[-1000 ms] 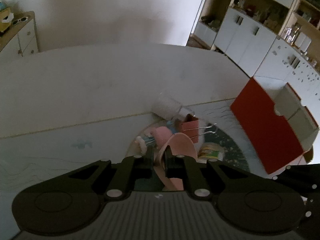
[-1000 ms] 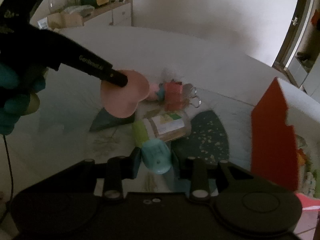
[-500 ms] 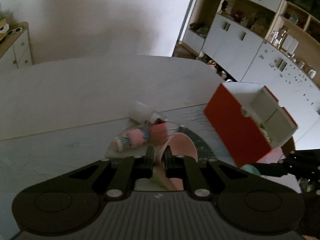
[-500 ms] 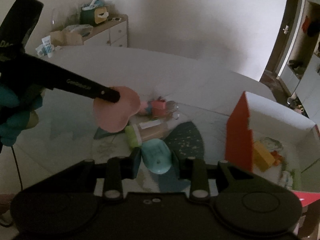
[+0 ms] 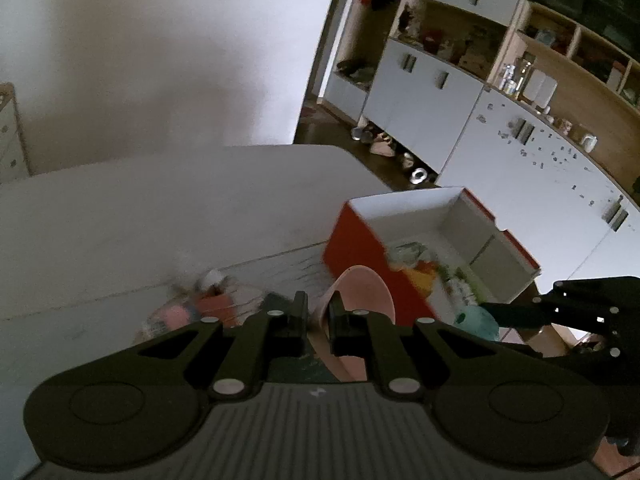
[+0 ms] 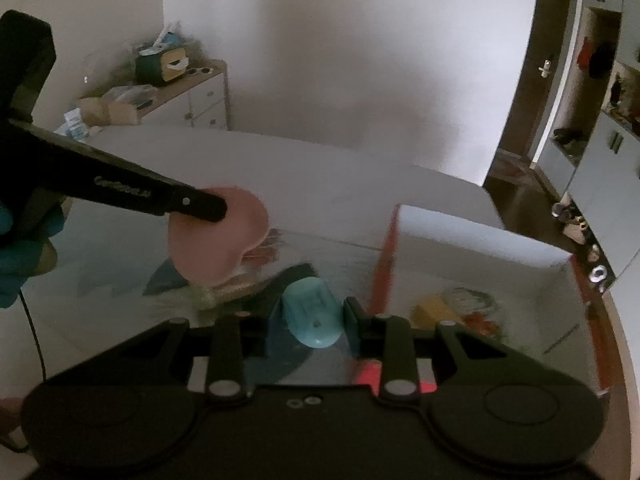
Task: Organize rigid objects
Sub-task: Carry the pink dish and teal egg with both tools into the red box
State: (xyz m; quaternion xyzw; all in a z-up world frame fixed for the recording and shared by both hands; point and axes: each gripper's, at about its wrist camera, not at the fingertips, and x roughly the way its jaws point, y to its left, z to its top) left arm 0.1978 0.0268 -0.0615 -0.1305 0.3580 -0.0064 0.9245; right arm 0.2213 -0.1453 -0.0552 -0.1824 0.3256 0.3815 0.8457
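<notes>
My left gripper [image 5: 318, 312] is shut on the rim of a pink bowl [image 5: 366, 290], held in the air above the table; the same pink bowl [image 6: 218, 240] shows at the left of the right wrist view, pinched by the left gripper's fingers [image 6: 200, 206]. My right gripper [image 6: 310, 314] is shut on a teal cup [image 6: 312, 314], held mouth away from the camera; the teal cup [image 5: 478, 320] also appears at the right of the left wrist view. A red box [image 5: 362, 246] with a white inside stands open ahead, with several small items lying in it.
A dark mat [image 6: 298, 274] lies on the table with a jar [image 6: 232, 288], a red clip [image 5: 214, 304] and a pink item [image 5: 174, 314] near it. White cabinets [image 5: 420, 104] line the right wall. A dresser [image 6: 192, 96] stands at the far left. A gloved hand [image 6: 16, 264] holds the left gripper.
Both grippers have risen and moved right toward the red box, carrying the pink bowl and the teal cup. The box's open inside has come into view.
</notes>
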